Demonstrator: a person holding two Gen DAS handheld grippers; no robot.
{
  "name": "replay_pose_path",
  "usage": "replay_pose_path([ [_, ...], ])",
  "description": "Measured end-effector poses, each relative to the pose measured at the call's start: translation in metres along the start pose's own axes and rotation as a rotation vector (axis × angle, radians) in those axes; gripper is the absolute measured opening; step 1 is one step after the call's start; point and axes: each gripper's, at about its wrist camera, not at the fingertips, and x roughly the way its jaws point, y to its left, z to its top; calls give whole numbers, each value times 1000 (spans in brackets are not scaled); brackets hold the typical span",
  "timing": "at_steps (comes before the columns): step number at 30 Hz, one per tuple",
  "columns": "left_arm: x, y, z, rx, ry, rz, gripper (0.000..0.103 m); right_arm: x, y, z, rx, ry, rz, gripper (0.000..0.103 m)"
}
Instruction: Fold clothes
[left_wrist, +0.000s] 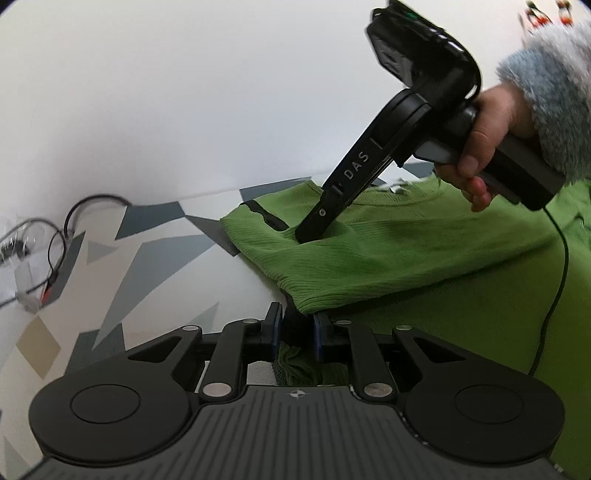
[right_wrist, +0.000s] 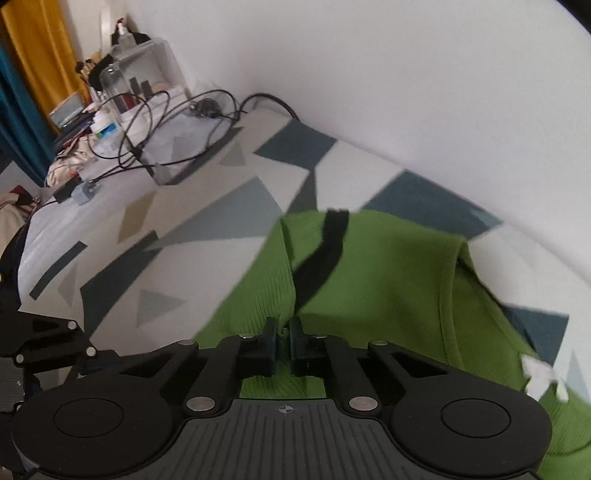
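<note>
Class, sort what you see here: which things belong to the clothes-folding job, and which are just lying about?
Belongs to the job:
green garment
left gripper, pinching the garment
right gripper, pinching the garment

Just lying about:
black cables
clear bottle
patterned table cover

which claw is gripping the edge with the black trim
The left claw: black trim of the green top sits bunched between its blue pads. The right claw pinches plain green fabric further up the top.
</note>
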Motion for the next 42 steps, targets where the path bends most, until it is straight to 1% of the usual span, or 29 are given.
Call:
replay_pose_path([
  [3, -4, 14, 1, -114, -14, 10, 15, -11, 0, 19, 31, -121, 19, 4],
  [5, -2, 22, 1, -159, -13, 25, 15, -10, 0, 31, 41, -176, 11, 4],
  [6, 0, 24, 1, -169, -9, 31, 15, -4, 1, 37, 37, -178, 2, 4],
  [7, 1, 25, 1, -173, -5, 39, 15, 6, 2, 40, 24, -160, -10, 4],
  [11, 5, 27, -3, -163, 8, 73, 15, 40, 2, 37, 15, -109, -60, 4],
  [14, 5, 29, -3, -177, 24, 82, 17, 43, 5, 33, 60, -147, -110, 6],
  [15, 5, 28, -4, -173, 33, 85, 20, 43, 6, 31, 78, -163, -127, 15],
  [16, 4, 27, -4, -165, 34, 91, 31, 43, 6, 29, 95, -179, -144, 25],
  [17, 2, 27, -4, -155, 33, 101, 39, 43, 7, 28, 113, -195, -161, 41],
  [18, -1, 27, -3, -145, 23, 111, 54, 43, 8, 26, 130, -211, -178, 55],
  [19, -6, 27, -2, -135, 10, 121, 61, 35, 9, 22, 156, -245, -196, 62],
  [20, -9, 26, -1, -120, -4, 125, 62, 20, 10, 15, 188, -291, -226, 76],
  [21, -11, 25, 0, -95, -12, 123, 63, 5, 12, 7, 219, -339, -261, 84],
  [22, -11, 24, 1, -71, -11, 120, 63, -13, 13, -4, 258, -385, -279, 86],
  [23, -10, 22, 2, -43, -8, 113, 63, -31, 14, -19, 292, -416, -272, 87],
  [24, -8, 21, 3, -16, -5, 106, 63, -48, 14, -33, 321, -439, -257, 87],
  [25, -6, 19, 3, 10, -4, 101, 63, -65, 15, -51, 353, -455, -262, 87],
  [28, 1, 16, 6, 57, -4, 107, 63, -117, 16, -108, 451, -491, -310, 86],
  [30, 5, 17, 7, 65, -5, 118, 63, -148, 15, -148, 514, -514, -372, 83],
  [32, 8, 22, 9, 51, 5, 125, 59, -172, 10, -185, 600, -520, -455, 76],
  [33, 10, 24, 9, 44, 13, 128, 57, -181, 5, -202, 649, -519, -496, 75],
  [34, 11, 26, 9, 41, 18, 129, 57, -185, 1, -211, 683, -515, -517, 75],
  [35, 12, 26, 9, 45, 23, 131, 57, -185, -5, -218, 708, -510, -527, 72],
  [37, 13, 25, 8, 59, 32, 137, 56, -185, -15, -230, 760, -501, -547, 65],
  [38, 13, 24, 8, 67, 38, 141, 56, -185, -21, -236, 785, -496, -557, 59],
  [39, 13, 23, 7, 75, 44, 145, 57, -185, -26, -243, 811, -491, -567, 55],
  [40, 13, 22, 7, 77, 48, 150, 57, -185, -31, -249, 837, -486, -578, 53],
  [41, 13, 22, 6, 77, 51, 153, 57, -182, -35, -250, 843, -478, -579, 47],
  [42, 13, 22, 6, 72, 55, 157, 57, -178, -37, -247, 837, -467, -573, 36],
])
